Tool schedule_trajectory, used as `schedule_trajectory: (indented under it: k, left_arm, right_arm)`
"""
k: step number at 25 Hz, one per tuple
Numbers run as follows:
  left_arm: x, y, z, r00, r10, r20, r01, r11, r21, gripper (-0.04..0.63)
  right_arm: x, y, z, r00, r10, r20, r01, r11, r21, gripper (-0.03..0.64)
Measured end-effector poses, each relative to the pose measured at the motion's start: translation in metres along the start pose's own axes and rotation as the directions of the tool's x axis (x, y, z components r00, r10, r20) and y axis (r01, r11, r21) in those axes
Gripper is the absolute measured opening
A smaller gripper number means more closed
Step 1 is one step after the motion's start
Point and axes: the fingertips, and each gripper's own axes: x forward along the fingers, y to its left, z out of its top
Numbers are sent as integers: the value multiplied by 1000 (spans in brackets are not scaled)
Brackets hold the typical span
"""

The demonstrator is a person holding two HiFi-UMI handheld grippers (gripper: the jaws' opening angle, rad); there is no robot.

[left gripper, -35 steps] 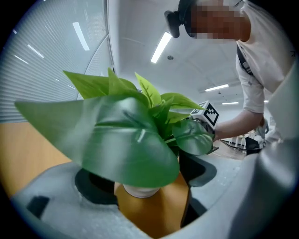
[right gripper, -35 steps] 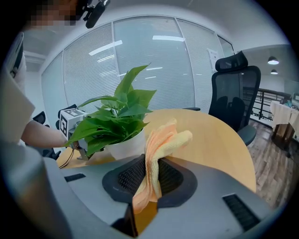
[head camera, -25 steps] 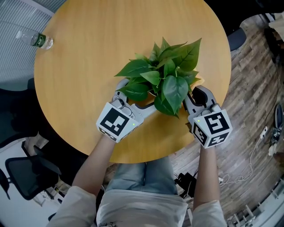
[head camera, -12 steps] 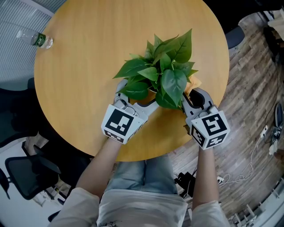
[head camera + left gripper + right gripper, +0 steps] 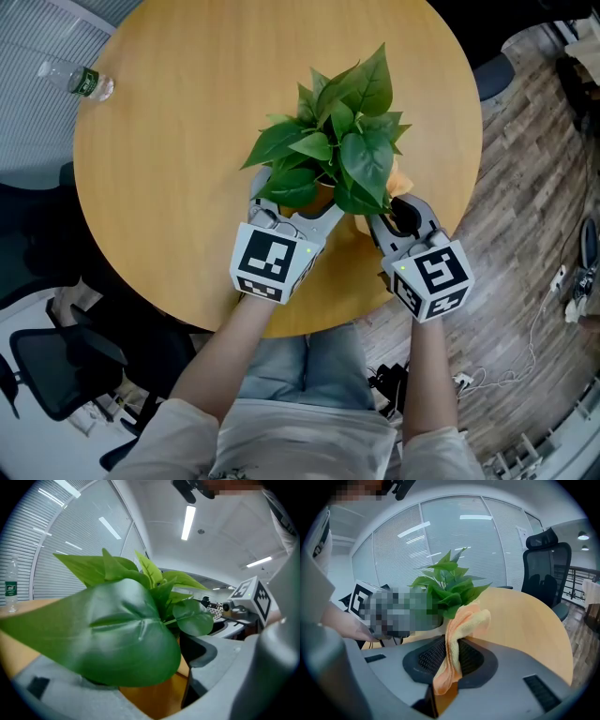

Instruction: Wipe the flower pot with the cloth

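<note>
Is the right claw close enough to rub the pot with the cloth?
Probably yes. The right claw pinches the cloth right beside the plant, with nothing between. Leaves mostly hide the pot, so contact is unclear.
</note>
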Motion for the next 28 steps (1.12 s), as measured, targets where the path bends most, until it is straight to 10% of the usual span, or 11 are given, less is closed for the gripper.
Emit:
schedule_trajectory:
  k: [13,28]
  left_arm:
    - [1,-2,-1,1000,9,-3,-9,1000,17,416]
    - [-23,4,-12,967,-233,-101,249,949,193,422]
  right_arm:
    - [2,13,-5,999,34,-7,-34,999,5,63]
    - [-2,0,-7,1000,25,3,-25,999,26,63]
